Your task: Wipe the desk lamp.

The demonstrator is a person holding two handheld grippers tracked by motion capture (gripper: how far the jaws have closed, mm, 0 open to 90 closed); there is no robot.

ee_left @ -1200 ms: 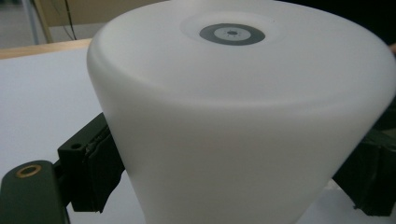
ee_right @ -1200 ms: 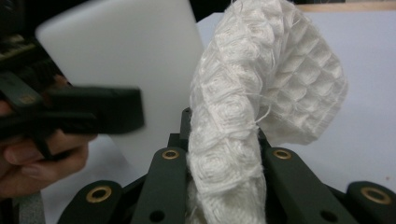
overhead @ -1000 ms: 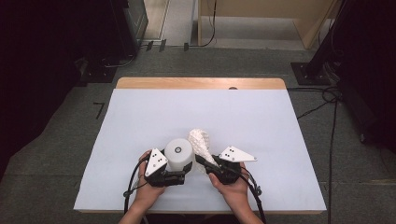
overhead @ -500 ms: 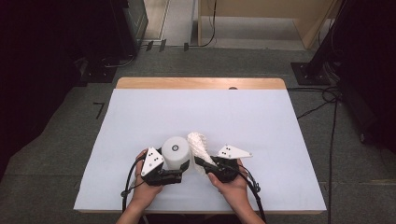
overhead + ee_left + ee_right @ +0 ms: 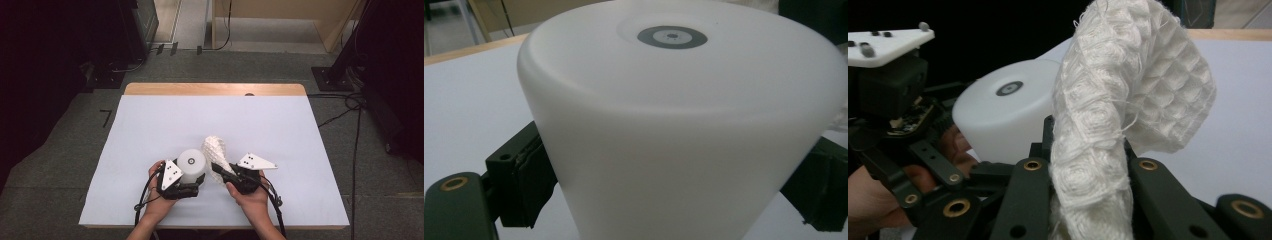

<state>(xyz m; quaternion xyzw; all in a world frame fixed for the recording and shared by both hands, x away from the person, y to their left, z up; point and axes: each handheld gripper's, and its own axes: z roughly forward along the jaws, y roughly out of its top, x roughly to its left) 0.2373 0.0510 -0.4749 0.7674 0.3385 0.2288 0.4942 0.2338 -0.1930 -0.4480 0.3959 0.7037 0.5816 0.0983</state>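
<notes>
— What can't you see from where you stand?

— Quite a bit. The base of the white cup point(image 5: 191, 165) is hidden behind the left gripper point(image 5: 186, 187), and in the left gripper view the cup point(image 5: 684, 125) is so close that its bottom is cut off by the edge. The lower end of the waffle cloth point(image 5: 216, 156) disappears between the right gripper's jaws, so I cannot tell how much of it is tucked in there.

— Are the jaws closed?

— The left gripper's jaws are clamped on the cup's sides, one pad pressed to each flank. The right gripper point(image 5: 224, 172) has its jaws pinched tight on the cloth point(image 5: 1108, 125), which stands up from them and curls over at the top.

— Where do those two things sit?

— Near the front edge of the surface point(image 5: 150, 125), by the person's hands, cup and cloth just beside each other. The cup is upside down, with a grey ring on its upturned bottom.

— And the room?

— The surface is covered in a pale sheet, with a strip of wood showing along its far edge. Grey carpet point(image 5: 60, 165) lies all round, with black cables point(image 5: 356, 130) trailing at the right. The left side is too dark to make out.
</notes>
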